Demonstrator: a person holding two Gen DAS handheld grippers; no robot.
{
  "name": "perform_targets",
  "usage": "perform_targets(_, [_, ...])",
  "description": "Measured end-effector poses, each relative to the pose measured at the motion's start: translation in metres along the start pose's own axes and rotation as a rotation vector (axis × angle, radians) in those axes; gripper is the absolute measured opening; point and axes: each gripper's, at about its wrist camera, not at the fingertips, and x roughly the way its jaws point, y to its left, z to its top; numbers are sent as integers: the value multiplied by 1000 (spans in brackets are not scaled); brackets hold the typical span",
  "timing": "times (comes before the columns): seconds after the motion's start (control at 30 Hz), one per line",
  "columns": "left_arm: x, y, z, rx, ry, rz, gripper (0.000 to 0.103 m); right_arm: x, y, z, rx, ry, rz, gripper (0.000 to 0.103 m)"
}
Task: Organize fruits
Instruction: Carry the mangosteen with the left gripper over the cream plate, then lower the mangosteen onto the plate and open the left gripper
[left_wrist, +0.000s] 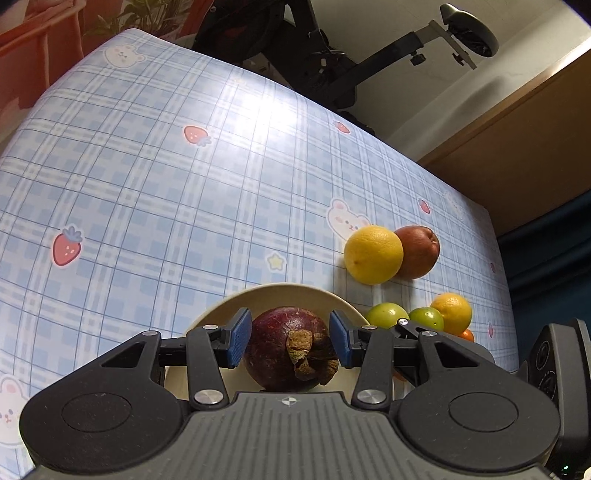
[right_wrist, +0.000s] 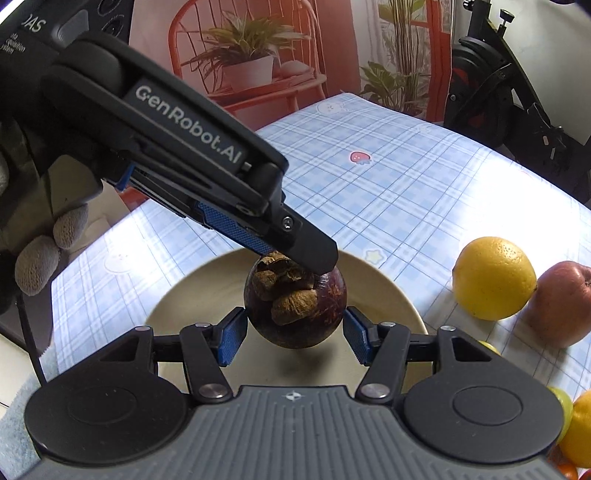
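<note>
- Currently the step in hand is placing: the mangosteen hangs in the air just above the plate, casting a shadow on the plate centre.
- Left gripper: closed on the mangosteen, with a blue pad against each flank.
- Right gripper: its pads also appear to press the fruit on both sides, so both claws share the grip.
- Remaining fruit lies loose on the table, beside the plate: an orange touching an apple, and green fruits nearer the rim.
- Next move, as judged: lower both claws together until the fruit rests on the plate.
- Release calls for care: open one claw, then the other, since the round fruit may roll towards the rim.
</note>
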Motion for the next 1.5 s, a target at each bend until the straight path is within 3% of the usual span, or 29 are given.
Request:
perform_targets(0.53, [7, 3, 8, -35, -23, -10, 48, 3, -5, -6, -49, -30, -51, 60])
perform_targets(0.67, [-2, -1, 6, -17, -49, 21, 48, -2, -5, -8, -29, -29, -73, 65])
perform_targets(0.97, [-37, -26, -5, 37, -171, 109, 48, -50, -19, -28, 88, -128, -64, 65])
perform_targets(1.23, [-50, -64, -31, 71, -285, 182, 48, -103, -48, -65, 230, -236, -147, 65])
perform_targets(1.5, [-46, -105, -60, 134, -344, 172, 48, -148, -74, -97, 280, -280, -246, 65])
